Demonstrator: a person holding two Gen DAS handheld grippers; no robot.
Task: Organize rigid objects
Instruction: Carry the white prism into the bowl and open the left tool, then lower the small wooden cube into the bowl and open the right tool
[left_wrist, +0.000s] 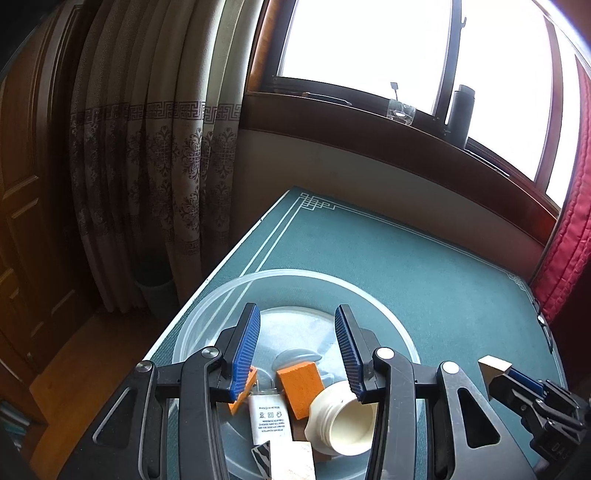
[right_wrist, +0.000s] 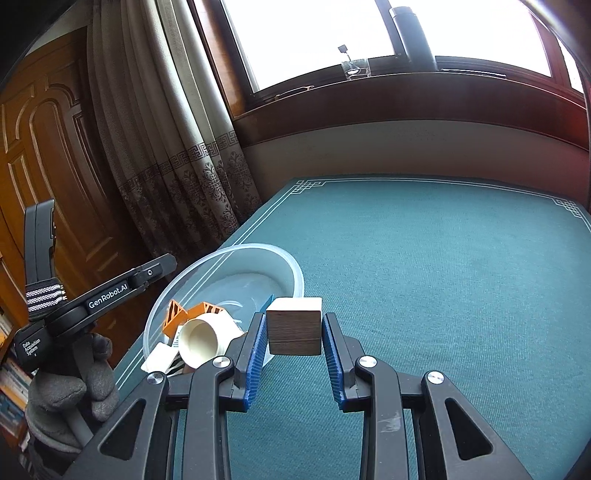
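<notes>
A clear plastic bowl (left_wrist: 207, 306) stands on the green table mat near its left edge. It holds orange blocks (left_wrist: 301, 387), a white threaded cap (left_wrist: 343, 421), a white power adapter (left_wrist: 267, 417) and a striped piece. My left gripper (left_wrist: 297, 332) is open and empty above the bowl. My right gripper (right_wrist: 294, 328) is shut on a dark wooden cube (right_wrist: 293, 330) with a pale top, held just right of the bowl (right_wrist: 295, 269). The cube also shows in the left wrist view (left_wrist: 493, 365).
The green mat (right_wrist: 443, 277) stretches to the far and right edges. A patterned curtain (left_wrist: 155, 166) hangs left of the table. A glass (left_wrist: 400, 112) and a dark cylinder (left_wrist: 460, 110) stand on the window sill. A red cloth (left_wrist: 569, 240) hangs at right.
</notes>
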